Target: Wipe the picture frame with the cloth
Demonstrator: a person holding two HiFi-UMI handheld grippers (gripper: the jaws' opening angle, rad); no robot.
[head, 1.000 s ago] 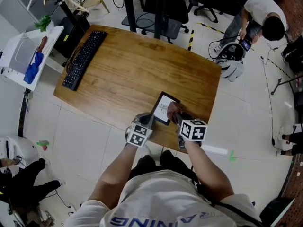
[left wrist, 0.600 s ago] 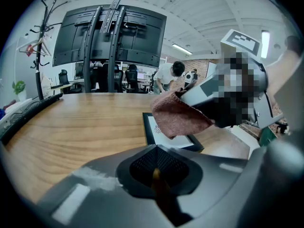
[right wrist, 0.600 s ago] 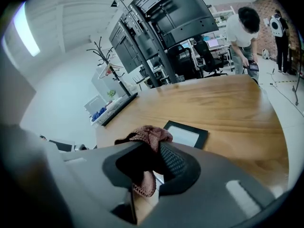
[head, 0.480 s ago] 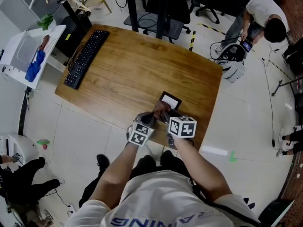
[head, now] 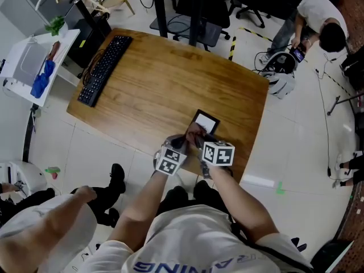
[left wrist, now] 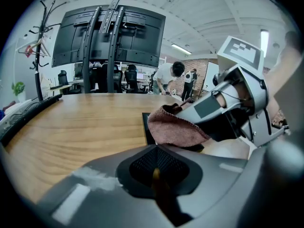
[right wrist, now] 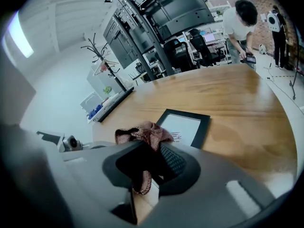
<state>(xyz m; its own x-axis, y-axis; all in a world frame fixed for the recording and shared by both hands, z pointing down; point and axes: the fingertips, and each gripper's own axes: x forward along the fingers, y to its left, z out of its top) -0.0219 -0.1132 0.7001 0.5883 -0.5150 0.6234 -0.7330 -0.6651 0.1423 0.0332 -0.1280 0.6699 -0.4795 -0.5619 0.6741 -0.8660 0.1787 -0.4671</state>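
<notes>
A black picture frame [head: 206, 121] with a white sketch lies flat on the wooden table [head: 159, 84] near its front edge; the right gripper view shows the frame [right wrist: 185, 126] too. My right gripper [head: 197, 136] is shut on a reddish-brown cloth [right wrist: 142, 133], and the cloth [head: 193, 133] rests over the frame's near left part. My left gripper [head: 181, 143] sits just left of it with its jaws shut at the frame's near edge [left wrist: 146, 125]. Whether it touches the frame is hidden. The cloth [left wrist: 173, 127] hangs ahead of it.
A black keyboard [head: 103, 70] lies at the table's far left. A white side table [head: 34, 67] holds blue items. Office chairs [head: 199, 27] stand behind the table. One person [head: 318, 21] bends over at the upper right, another person [head: 51, 232] is at the lower left.
My right gripper carried the cloth leftward from the frame's right side onto its near left part, then stayed. The left gripper held still. A person has walked in at the lower left.
</notes>
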